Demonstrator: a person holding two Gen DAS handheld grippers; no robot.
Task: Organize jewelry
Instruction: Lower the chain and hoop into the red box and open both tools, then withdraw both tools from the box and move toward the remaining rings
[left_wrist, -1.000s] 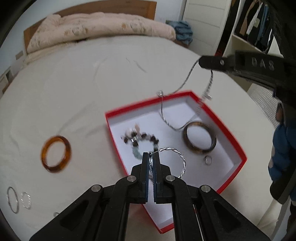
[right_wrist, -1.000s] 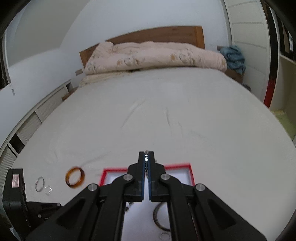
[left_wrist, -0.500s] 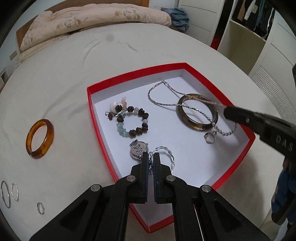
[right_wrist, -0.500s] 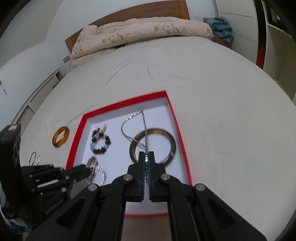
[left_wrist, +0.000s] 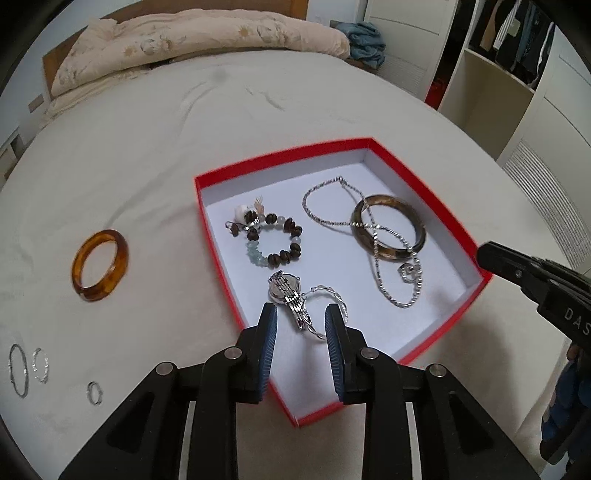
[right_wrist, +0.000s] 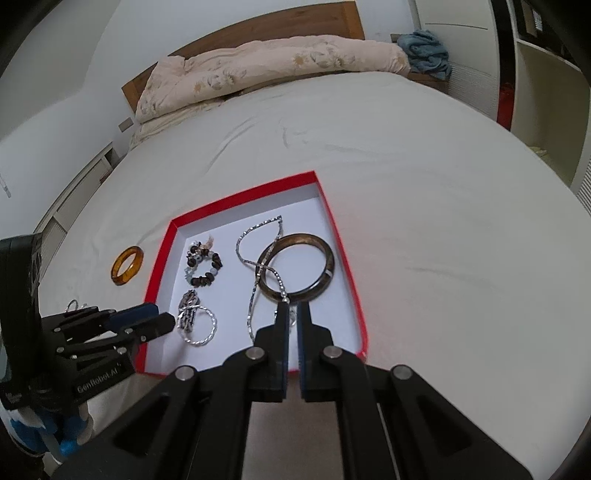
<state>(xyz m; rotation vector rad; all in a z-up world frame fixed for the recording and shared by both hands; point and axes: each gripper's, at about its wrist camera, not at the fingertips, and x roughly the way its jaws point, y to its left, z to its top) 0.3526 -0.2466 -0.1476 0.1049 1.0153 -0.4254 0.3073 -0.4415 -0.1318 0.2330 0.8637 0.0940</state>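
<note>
A red box (left_wrist: 218, 236) (right_wrist: 347, 266) with a white floor lies on the bed. In it are a beaded bracelet (left_wrist: 275, 240) (right_wrist: 203, 266), a dark bangle (left_wrist: 388, 227) (right_wrist: 297, 267), a silver chain (left_wrist: 388, 266) (right_wrist: 258, 254) draped across the bangle, a silver watch (left_wrist: 290, 299) (right_wrist: 188, 314) and a twisted silver bangle (left_wrist: 334, 306) (right_wrist: 201, 326). My left gripper (left_wrist: 301, 314) (right_wrist: 155, 317) is open just over the watch and silver bangle. My right gripper (right_wrist: 291, 314) (left_wrist: 491, 254) is slightly open at the chain's near end.
An amber bangle (left_wrist: 100, 264) (right_wrist: 126, 266) lies on the white sheet left of the box. Three small silver rings (left_wrist: 40, 365) lie at the near left. A folded quilt (left_wrist: 192, 40) lies at the headboard. Wardrobe shelves (left_wrist: 517, 74) stand at the right.
My left gripper has opened and let the watch and silver bangle down in the box. My right gripper has lowered the chain onto the dark bangle and parted its fingers.
</note>
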